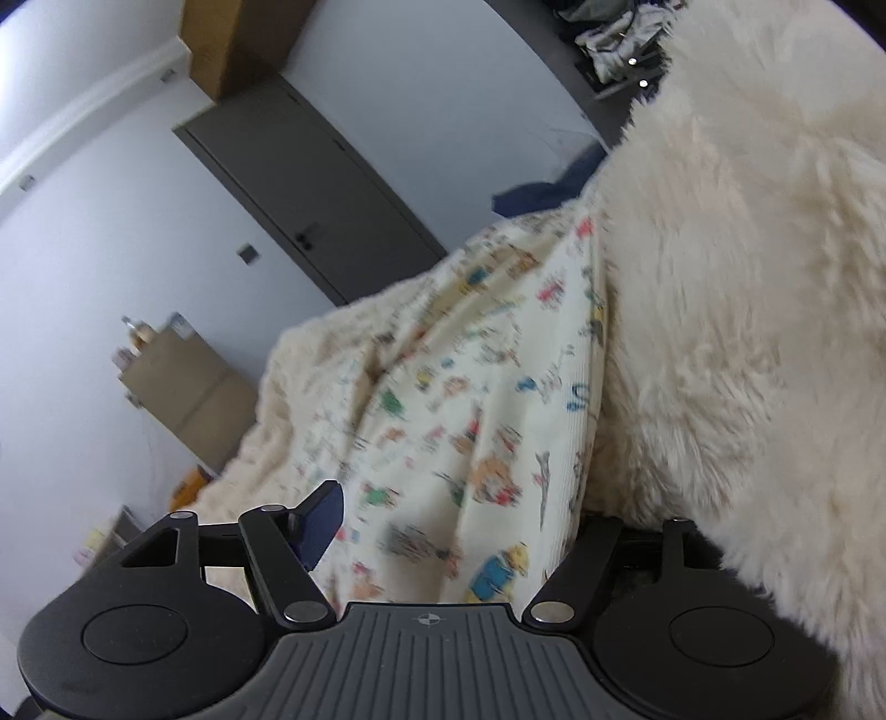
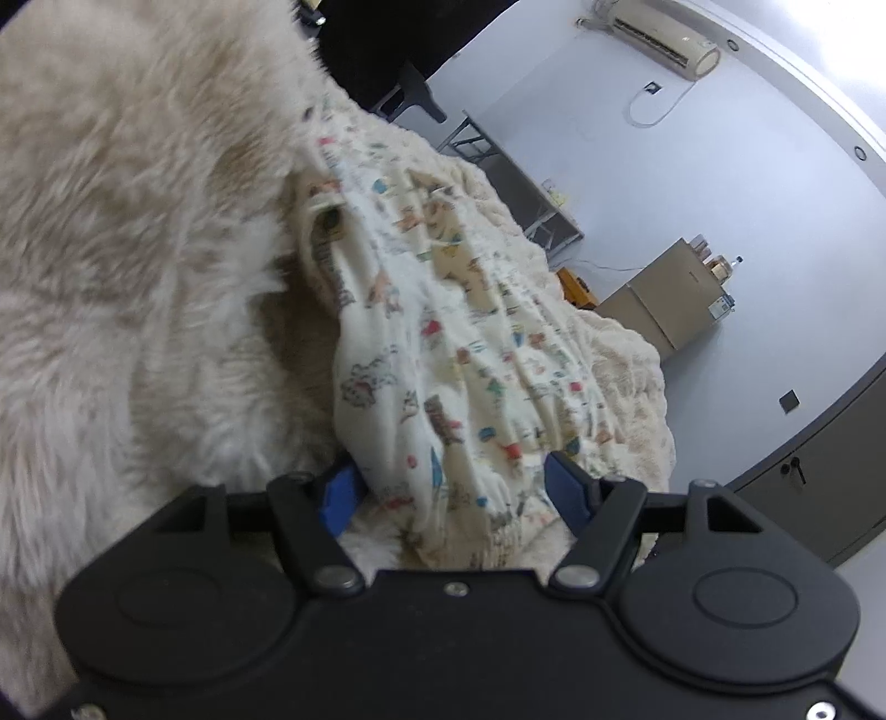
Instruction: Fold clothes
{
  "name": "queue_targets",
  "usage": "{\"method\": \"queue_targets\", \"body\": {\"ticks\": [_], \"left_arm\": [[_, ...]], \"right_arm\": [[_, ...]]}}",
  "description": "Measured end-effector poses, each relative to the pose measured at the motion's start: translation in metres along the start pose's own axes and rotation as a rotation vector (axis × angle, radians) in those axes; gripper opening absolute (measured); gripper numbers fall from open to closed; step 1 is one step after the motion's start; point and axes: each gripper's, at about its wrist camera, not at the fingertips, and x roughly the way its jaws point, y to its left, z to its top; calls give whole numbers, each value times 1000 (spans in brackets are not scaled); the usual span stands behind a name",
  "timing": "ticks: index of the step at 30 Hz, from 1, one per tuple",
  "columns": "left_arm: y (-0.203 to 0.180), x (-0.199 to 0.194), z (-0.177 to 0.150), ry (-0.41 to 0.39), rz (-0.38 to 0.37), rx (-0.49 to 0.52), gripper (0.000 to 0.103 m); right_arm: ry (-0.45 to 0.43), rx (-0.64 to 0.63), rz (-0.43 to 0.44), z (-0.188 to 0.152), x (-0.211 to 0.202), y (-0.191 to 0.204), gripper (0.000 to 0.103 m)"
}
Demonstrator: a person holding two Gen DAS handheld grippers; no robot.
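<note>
A cream garment (image 1: 470, 387) printed with small coloured cartoon figures lies rumpled on a cream plush blanket (image 1: 288, 376). My left gripper (image 1: 459, 515) stands open over its near edge. One blue pad (image 1: 321, 520) shows at the left, beside the cloth; the other finger is hidden under cloth and fur. In the right wrist view the same garment (image 2: 470, 360) bunches toward my right gripper (image 2: 454, 487). That gripper is open, its two blue pads (image 2: 340, 498) standing on either side of a gathered fold without pinching it.
A long-haired cream fur throw (image 1: 747, 332) (image 2: 111, 249) rises right beside the garment. Beyond the bed are a grey door (image 1: 310, 205), a tan cabinet (image 2: 664, 299), a metal rack (image 2: 515, 177), a wall air conditioner (image 2: 659, 33) and a pile of dark clothes (image 1: 620, 39).
</note>
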Motion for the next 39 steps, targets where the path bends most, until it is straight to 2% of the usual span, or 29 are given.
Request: {"method": "queue_targets", "body": {"ticks": [2,3,5,6,9,12,14,17,19,22,24,28,33,35,36,37,39], "left_arm": [[3,1,0,-14,33,-25,39],[2,2,0,-17,42,-26,35],[0,7,1,-7,59,-8,14],[-1,9,2,0,66,6,13],[4,12,11,9,63,20,12],[27,9,17,-8,25,-95,12],[45,8,18,-5,-9,-190,12],[51,10,18,7,-21,-231,12],[48,10,18,14,-27,-234,12],[43,12,16,25,-35,-219,12],[39,7,14,28,-39,-216,12],[37,10,7,35,-55,-197,13],[32,14,3,59,-58,-180,13],[31,16,4,65,-48,-196,16],[30,18,6,70,-36,-200,17],[29,19,7,75,-24,-202,21],[28,22,9,82,-10,-212,23]], "right_arm": [[-10,14,-1,-2,1,-6,67],[-10,15,-2,-2,0,-7,67],[-7,-3,-6,-3,2,-10,67],[-5,-12,-7,-4,4,-11,67],[3,-42,13,1,2,-21,67],[-10,-47,36,13,1,-43,66],[-28,3,58,24,9,-69,65],[-39,83,83,28,20,-84,65],[-41,132,94,26,26,-84,66],[-47,132,98,12,24,-61,66],[-61,96,153,-6,13,-44,66],[-43,99,199,-22,6,-36,67],[-18,-40,168,-23,15,-17,68],[-13,-45,153,-22,22,-14,59],[-10,-48,146,-22,25,-12,35],[1,-30,139,-21,29,-14,25],[7,11,147,-22,31,-16,24]]}}
